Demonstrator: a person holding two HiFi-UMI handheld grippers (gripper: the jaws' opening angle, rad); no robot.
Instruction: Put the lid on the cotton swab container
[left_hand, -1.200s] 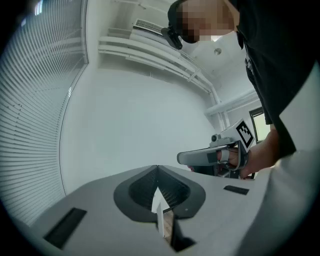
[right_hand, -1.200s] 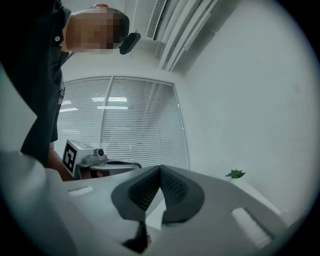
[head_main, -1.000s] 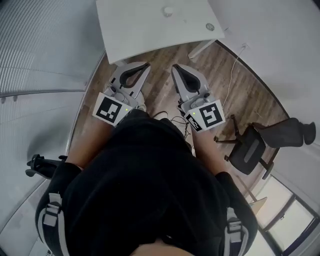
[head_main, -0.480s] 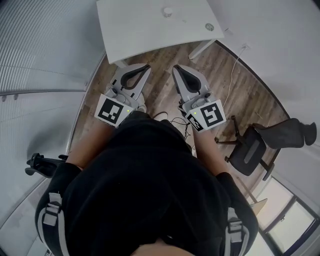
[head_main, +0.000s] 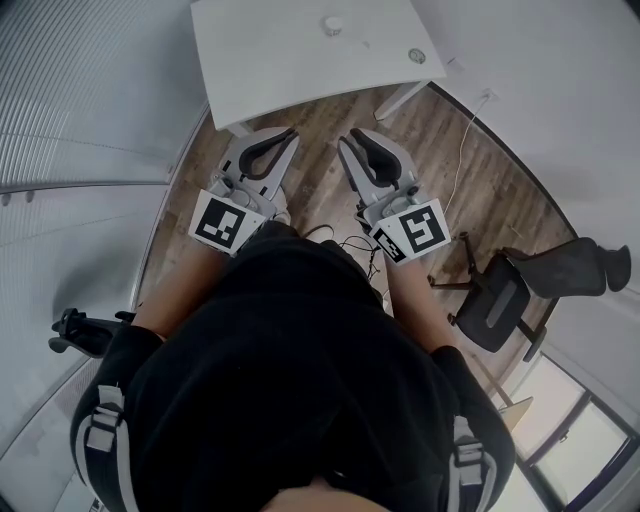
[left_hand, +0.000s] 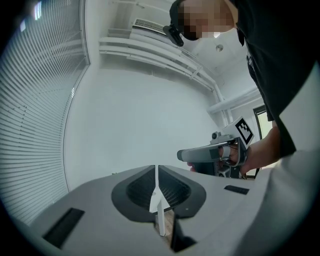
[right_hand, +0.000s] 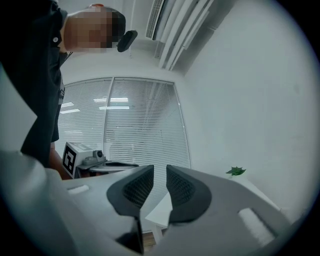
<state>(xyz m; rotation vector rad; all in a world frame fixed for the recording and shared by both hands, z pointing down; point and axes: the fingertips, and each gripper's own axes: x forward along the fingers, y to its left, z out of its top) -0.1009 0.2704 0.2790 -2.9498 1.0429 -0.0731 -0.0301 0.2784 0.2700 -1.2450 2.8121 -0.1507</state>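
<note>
Cotton swab container (head_main: 333, 24), probably, is spotted on the table (head_main: 270, 60) in head view, lid (head_main: 417, 56) well apart. Left gripper view: left gripper (left_hand: 158, 172) is pressed together, empty. Right gripper view: right gripper (right_hand: 160, 175) has just been cracked open, empty; wider is needed.

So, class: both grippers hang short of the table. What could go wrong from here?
1. The small disc, likely the lid, lies near the table's corner; the right gripper, its empty jaws just opening, could knock it off.
2. Cables lie on the floor before the person: a trip risk stepping forward.
</note>
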